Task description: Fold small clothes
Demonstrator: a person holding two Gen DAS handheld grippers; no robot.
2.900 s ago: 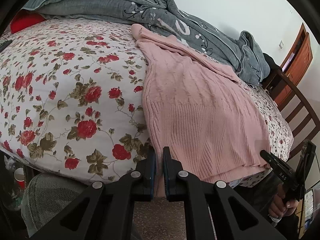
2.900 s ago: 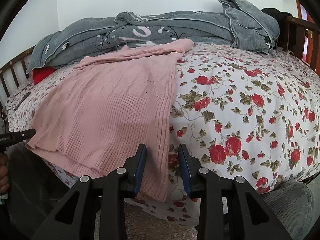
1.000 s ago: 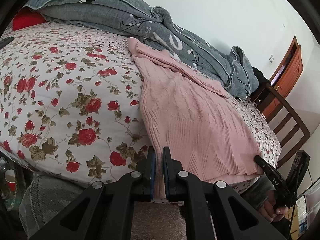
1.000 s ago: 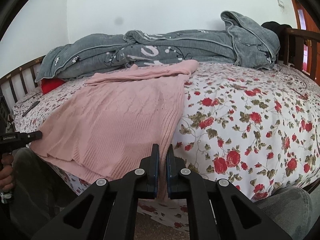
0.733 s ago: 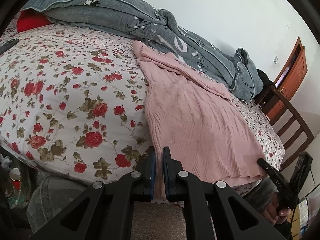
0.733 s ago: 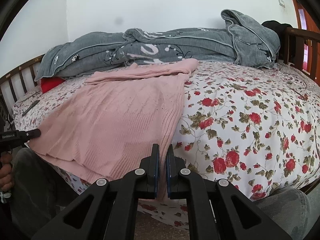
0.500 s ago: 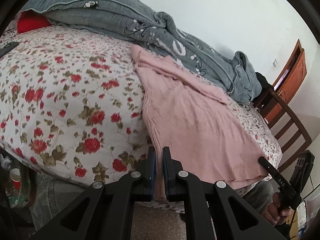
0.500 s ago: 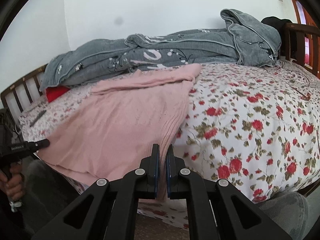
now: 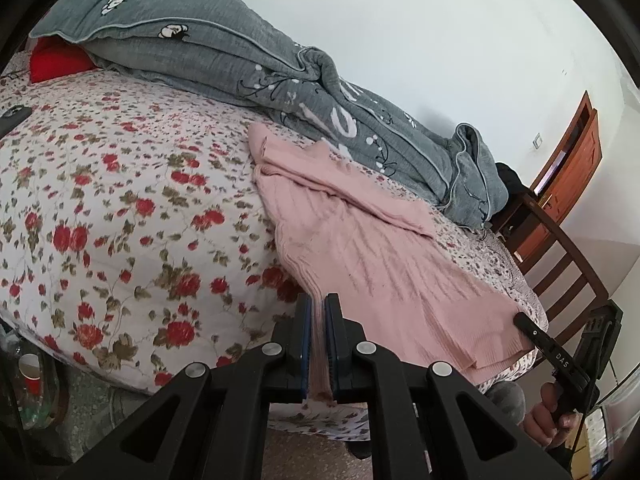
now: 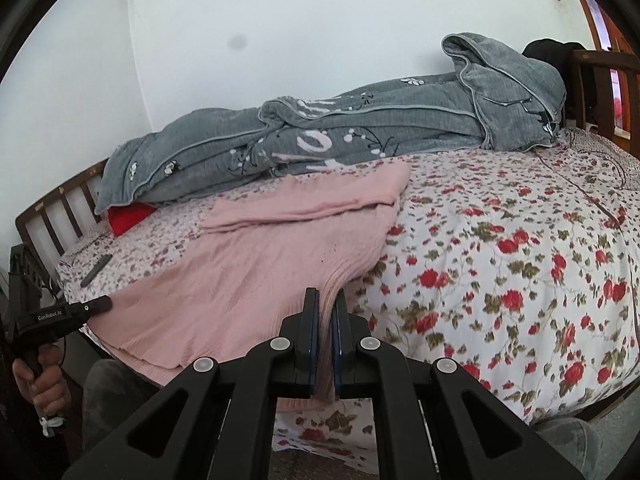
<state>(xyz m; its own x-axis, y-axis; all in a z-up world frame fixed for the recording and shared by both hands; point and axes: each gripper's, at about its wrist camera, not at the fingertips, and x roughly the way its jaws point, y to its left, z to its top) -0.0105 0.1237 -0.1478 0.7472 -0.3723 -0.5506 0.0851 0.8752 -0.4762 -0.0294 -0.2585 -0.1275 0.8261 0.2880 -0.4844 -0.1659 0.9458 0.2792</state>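
A pink knit sweater [image 9: 372, 248] [image 10: 276, 264] lies lengthwise on the flowered bed, its sleeves folded across the far end. My left gripper [image 9: 318, 306] is shut on one near hem corner, with the knit pinched between its pads. My right gripper [image 10: 327, 300] is shut on the other near hem corner. Both corners are lifted off the mattress edge, so the hem rises in ridges toward the jaws. Each gripper shows in the other's view: the right gripper [image 9: 536, 332] at the far right, the left gripper [image 10: 80, 310] at the far left, each held by a hand.
A grey quilt [image 9: 248, 68] [image 10: 360, 132] is bunched along the wall side of the bed. A red pillow [image 9: 56, 62] lies under its end. A dark flat object [image 10: 96, 270] rests on the sheet. Wooden bed rails [image 9: 560, 264] and a wooden door [image 9: 576, 160] stand beyond.
Both grippers have risen with the hem corners, pulling the near edge of the sweater up off the bed edge. The right gripper closed on its corner between the oldest frame and a second ago.
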